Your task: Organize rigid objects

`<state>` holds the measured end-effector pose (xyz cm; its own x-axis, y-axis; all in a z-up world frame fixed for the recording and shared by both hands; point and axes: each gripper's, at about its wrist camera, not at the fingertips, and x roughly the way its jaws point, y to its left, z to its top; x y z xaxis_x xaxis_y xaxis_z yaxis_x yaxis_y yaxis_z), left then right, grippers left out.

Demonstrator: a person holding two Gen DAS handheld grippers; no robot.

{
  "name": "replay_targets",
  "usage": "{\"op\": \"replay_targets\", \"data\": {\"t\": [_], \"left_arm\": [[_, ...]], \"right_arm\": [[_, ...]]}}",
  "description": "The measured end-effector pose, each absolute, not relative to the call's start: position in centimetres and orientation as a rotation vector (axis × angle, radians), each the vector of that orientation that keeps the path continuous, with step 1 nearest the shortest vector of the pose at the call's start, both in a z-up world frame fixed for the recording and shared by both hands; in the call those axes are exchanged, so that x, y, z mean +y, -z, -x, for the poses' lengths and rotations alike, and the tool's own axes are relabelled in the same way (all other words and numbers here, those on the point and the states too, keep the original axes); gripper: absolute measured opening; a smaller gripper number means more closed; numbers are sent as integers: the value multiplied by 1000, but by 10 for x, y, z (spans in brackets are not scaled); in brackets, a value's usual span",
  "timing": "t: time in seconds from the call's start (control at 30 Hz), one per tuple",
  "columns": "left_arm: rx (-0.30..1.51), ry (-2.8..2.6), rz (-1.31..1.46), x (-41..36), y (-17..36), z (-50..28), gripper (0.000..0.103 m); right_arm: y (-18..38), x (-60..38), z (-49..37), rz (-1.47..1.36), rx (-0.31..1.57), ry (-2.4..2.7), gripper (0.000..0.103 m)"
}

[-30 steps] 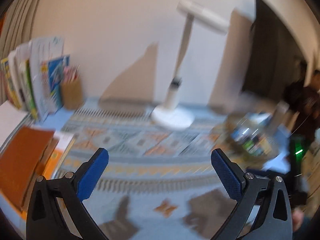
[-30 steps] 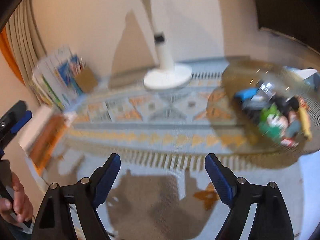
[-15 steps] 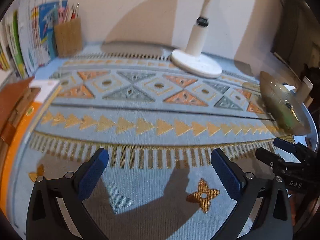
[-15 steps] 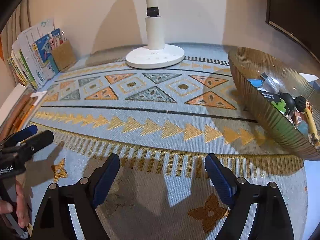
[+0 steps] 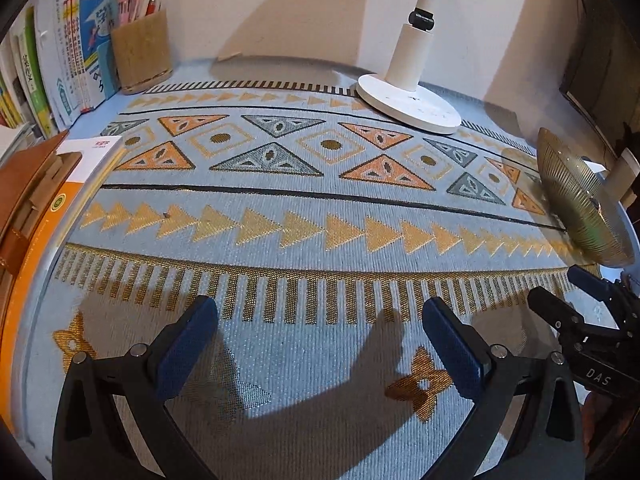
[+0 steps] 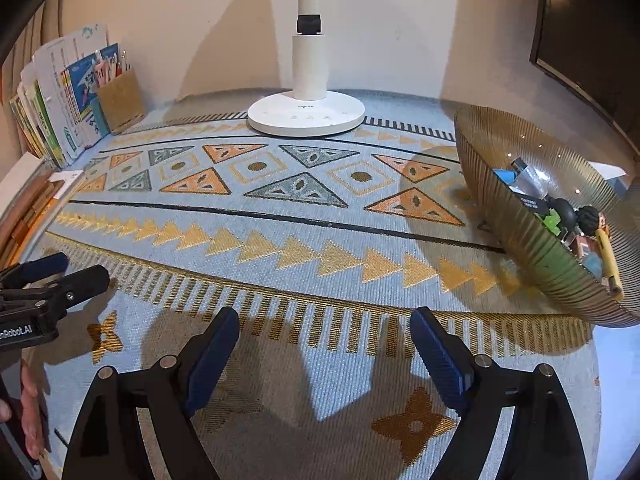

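At nine o'clock in the left wrist view, a stack of books (image 5: pixel 60 200) lies along the edge of the surface (image 5: pixel 320 208), which is covered by a patterned blue cloth. Upright books (image 5: pixel 68 72) and a cork pen holder (image 5: pixel 140 56) stand at about ten to eleven o'clock. The left tongs (image 5: pixel 320 344) hang at six o'clock, tilted down over bare cloth, their blue pads spread wide with nothing between them. At one o'clock sits the round white base of a lamp (image 5: pixel 408 104).

The right tongs (image 6: pixel 324 352) are likewise spread and empty, over the fringe pattern. The left tongs show at nine o'clock in the right wrist view, with fingers of the person's hand (image 6: pixel 30 412) below.

The rigid objects (image 6: pixel 560 216) to be sorted lie heaped in a ribbed amber glass bowl (image 6: pixel 532 248) at about three o'clock from the right tongs; among them a yellow pen-like item (image 6: pixel 608 260) runs its long axis roughly from twelve to five o'clock along the bowl's inner wall. From the left tongs the bowl (image 5: pixel 580 208) sits far off at two o'clock, seen nearly edge-on, its contents hidden.

In my judgement the right hand is clearly the nearer one, and the coming reach would go rightward and over the near rim.
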<state>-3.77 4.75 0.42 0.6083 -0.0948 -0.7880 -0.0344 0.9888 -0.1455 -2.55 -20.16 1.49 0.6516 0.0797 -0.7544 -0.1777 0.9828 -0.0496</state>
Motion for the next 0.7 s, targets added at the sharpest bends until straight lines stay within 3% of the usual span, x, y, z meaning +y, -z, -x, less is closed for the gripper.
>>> {"op": "replay_targets", "data": {"t": [0.2,0.7], "left_arm": [[929,21,120,44,-3,36,102],[963,-35,26,32,2,32,103]], "right_arm": [[-18,-201,31,124,815,-150,86],[-6,-208,13,54,934,-188,89]]}}
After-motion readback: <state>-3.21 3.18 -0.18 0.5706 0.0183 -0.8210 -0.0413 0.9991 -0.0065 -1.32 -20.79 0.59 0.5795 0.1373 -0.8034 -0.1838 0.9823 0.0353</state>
